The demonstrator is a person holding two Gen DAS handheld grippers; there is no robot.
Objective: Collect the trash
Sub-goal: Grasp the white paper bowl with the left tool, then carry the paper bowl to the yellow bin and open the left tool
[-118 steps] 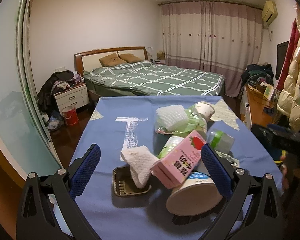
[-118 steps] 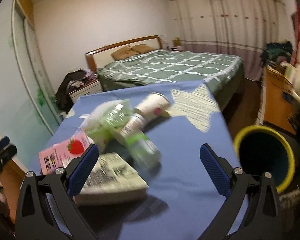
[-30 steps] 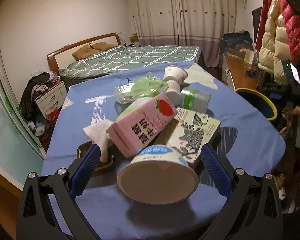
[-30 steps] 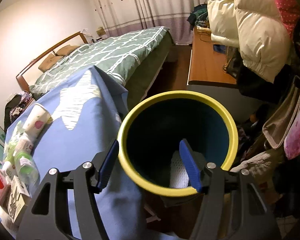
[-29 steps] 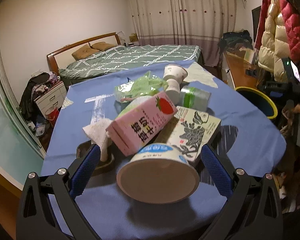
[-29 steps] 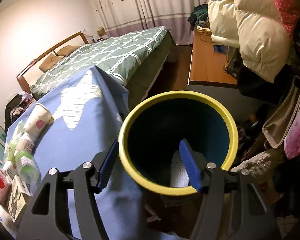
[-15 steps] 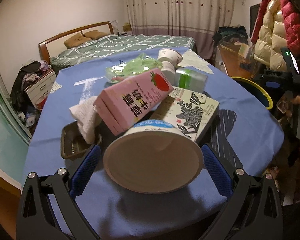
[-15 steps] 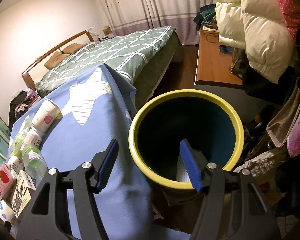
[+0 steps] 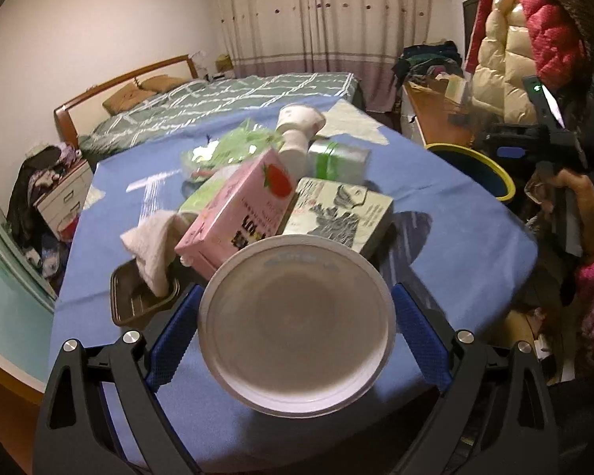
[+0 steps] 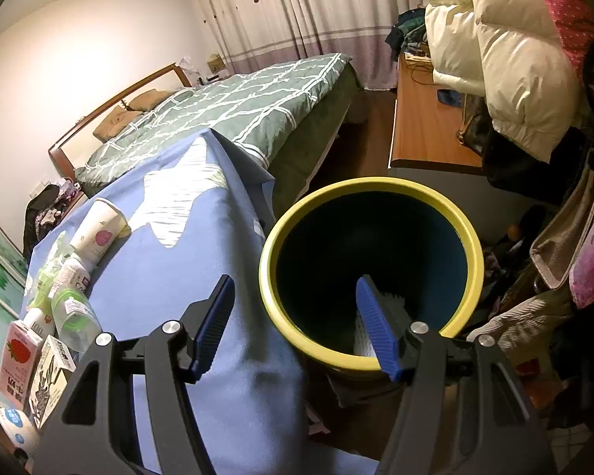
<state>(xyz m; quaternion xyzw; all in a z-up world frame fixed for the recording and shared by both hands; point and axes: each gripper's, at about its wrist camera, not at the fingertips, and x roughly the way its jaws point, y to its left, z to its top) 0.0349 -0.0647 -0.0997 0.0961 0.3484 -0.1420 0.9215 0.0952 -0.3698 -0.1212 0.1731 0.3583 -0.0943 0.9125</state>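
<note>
Your left gripper has its jaws spread wide around a white tub lying on its side, round base toward the camera; the blue pads sit just beside its edges, contact can't be told. Tub rests at the near end of the trash pile on the blue table. Touching it behind: pink carton with a strawberry, tilted, and a green-white box. Further back: clear green-banded bottle, paper cup on its side, green bag. Left of the carton, a white tissue droops into a dark tray.

Your right gripper is empty, jaws apart, one finger over the table edge, the other over the mouth of the yellow-rimmed bin. Bin stands on the floor against the table; something white lies at its bottom. Bed and desk beyond.
</note>
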